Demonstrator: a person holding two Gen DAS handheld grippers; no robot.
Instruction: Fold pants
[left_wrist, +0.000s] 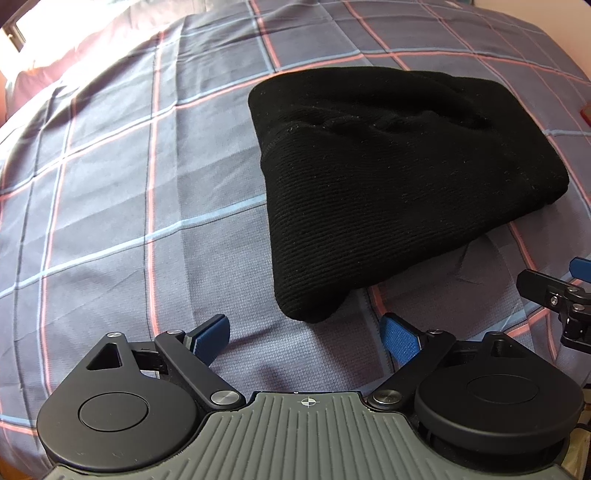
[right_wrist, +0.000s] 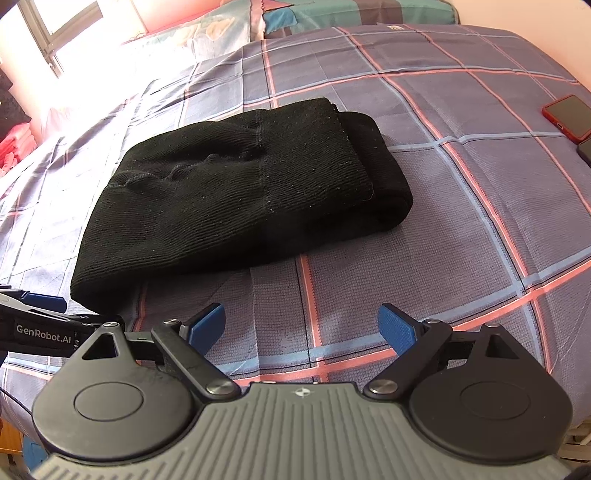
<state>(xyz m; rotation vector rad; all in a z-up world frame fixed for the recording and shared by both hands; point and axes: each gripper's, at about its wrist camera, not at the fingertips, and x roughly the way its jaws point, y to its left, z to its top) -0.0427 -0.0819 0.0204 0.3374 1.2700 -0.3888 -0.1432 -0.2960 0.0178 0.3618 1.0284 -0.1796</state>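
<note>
The black knit pants (left_wrist: 388, 177) lie folded into a thick bundle on the plaid bedsheet (left_wrist: 110, 221); in the right wrist view the pants (right_wrist: 236, 192) show stacked layers with a seam across the top one. My left gripper (left_wrist: 306, 338) is open just short of the bundle's near corner, nothing between its blue pads (left_wrist: 214, 334). My right gripper (right_wrist: 301, 326) is open too, over bare sheet (right_wrist: 443, 221) in front of the bundle's near edge. Each gripper shows at the side of the other's view: the right one (left_wrist: 569, 295) and the left one (right_wrist: 40, 317).
A red-cased phone (right_wrist: 569, 116) and a dark device (right_wrist: 585, 151) lie on the sheet at the far right. Pillows (right_wrist: 332, 14) sit at the head of the bed, a bright window (right_wrist: 55, 22) at the back left. Red fabric (right_wrist: 14, 147) is piled beyond the left edge.
</note>
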